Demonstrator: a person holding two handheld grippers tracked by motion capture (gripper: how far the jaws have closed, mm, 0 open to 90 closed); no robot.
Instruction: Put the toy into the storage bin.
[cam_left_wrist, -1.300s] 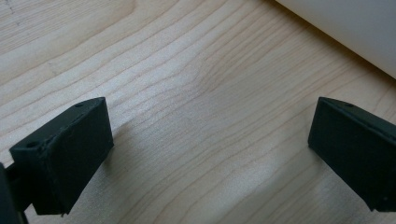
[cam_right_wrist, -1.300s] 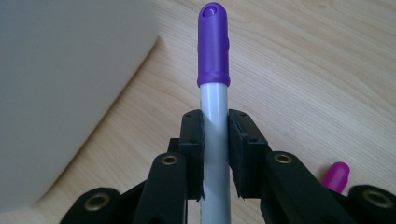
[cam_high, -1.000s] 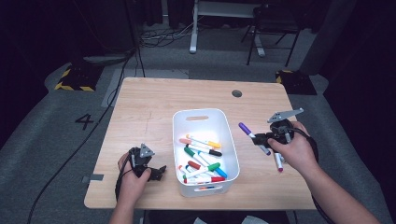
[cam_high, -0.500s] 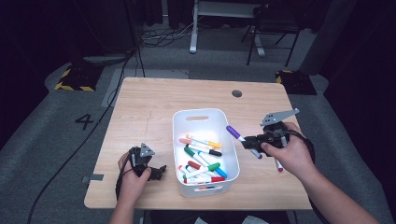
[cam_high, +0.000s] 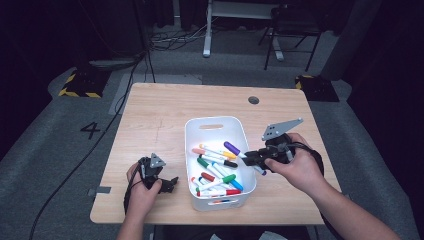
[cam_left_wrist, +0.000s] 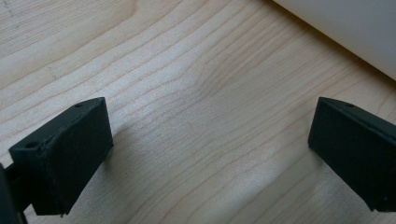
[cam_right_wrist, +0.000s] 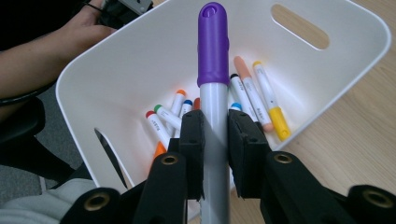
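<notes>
A white bin (cam_high: 215, 126) (cam_right_wrist: 140, 56) stands mid-table and holds several coloured markers (cam_high: 216, 167) (cam_right_wrist: 261, 98). My right gripper (cam_high: 256, 158) (cam_right_wrist: 214, 133) is shut on a purple-capped white marker (cam_high: 235, 150) (cam_right_wrist: 213, 70), which pokes over the bin's right rim with its cap above the inside. My left gripper (cam_high: 170, 184) (cam_left_wrist: 205, 140) rests low on the wooden table (cam_high: 160, 115) (cam_left_wrist: 187, 93) just left of the bin, jaws open with bare wood between them.
The bin's white wall (cam_left_wrist: 345, 28) lies close ahead of the left gripper. A round grommet hole (cam_high: 253, 100) sits at the table's far right. Beyond the table are dark floor, cables and a chair base (cam_high: 280, 30).
My right gripper has carried the purple marker leftward and slightly up, from beside the bin to over its right rim. The left hand has stayed still.
</notes>
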